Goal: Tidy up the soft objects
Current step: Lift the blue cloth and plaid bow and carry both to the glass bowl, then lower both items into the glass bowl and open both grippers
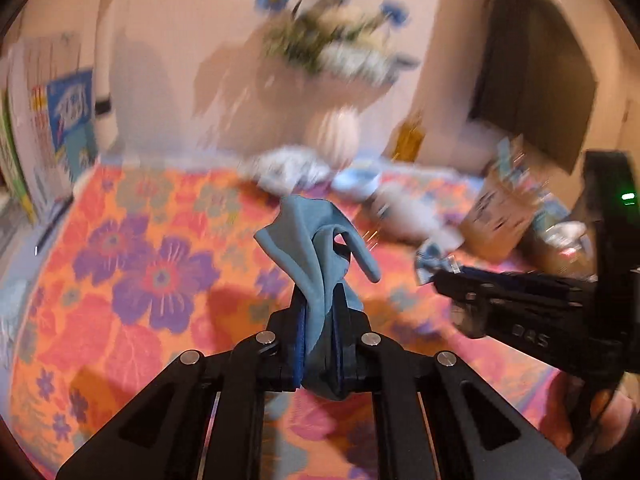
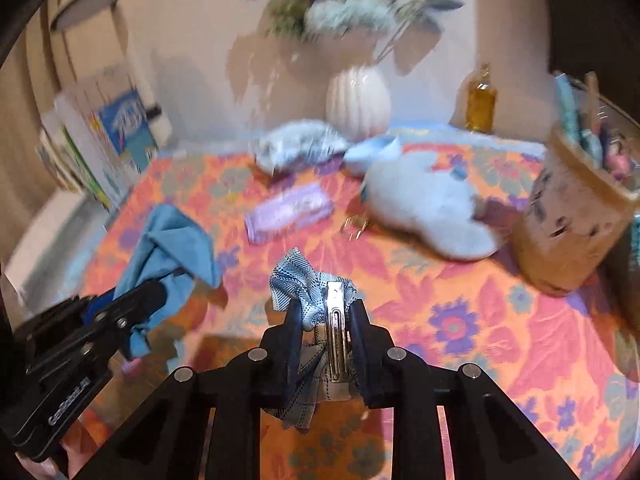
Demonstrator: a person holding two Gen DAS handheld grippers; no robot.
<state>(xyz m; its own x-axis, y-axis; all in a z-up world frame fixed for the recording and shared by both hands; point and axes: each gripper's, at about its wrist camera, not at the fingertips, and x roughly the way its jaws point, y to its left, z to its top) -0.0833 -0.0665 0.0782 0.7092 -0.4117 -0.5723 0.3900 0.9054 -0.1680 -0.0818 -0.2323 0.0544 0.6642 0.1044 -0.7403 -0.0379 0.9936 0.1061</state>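
Note:
My left gripper (image 1: 320,300) is shut on a plain blue cloth (image 1: 316,240) and holds it above the floral tablecloth (image 1: 140,260); the cloth also shows in the right wrist view (image 2: 168,248). My right gripper (image 2: 326,312) is shut on a blue-and-white checked fabric bow with a metal clip (image 2: 308,280); it shows at the right of the left wrist view (image 1: 430,266). A pale blue plush toy (image 2: 424,204), a lilac packet (image 2: 288,212) and a crumpled patterned cloth (image 2: 296,144) lie further back. Both views are motion-blurred.
A brown paper basket (image 2: 572,220) holding several items stands at the right. A white ribbed vase (image 2: 358,100) with flowers and an amber bottle (image 2: 482,100) stand at the back wall. Books (image 2: 100,136) lean at the left edge.

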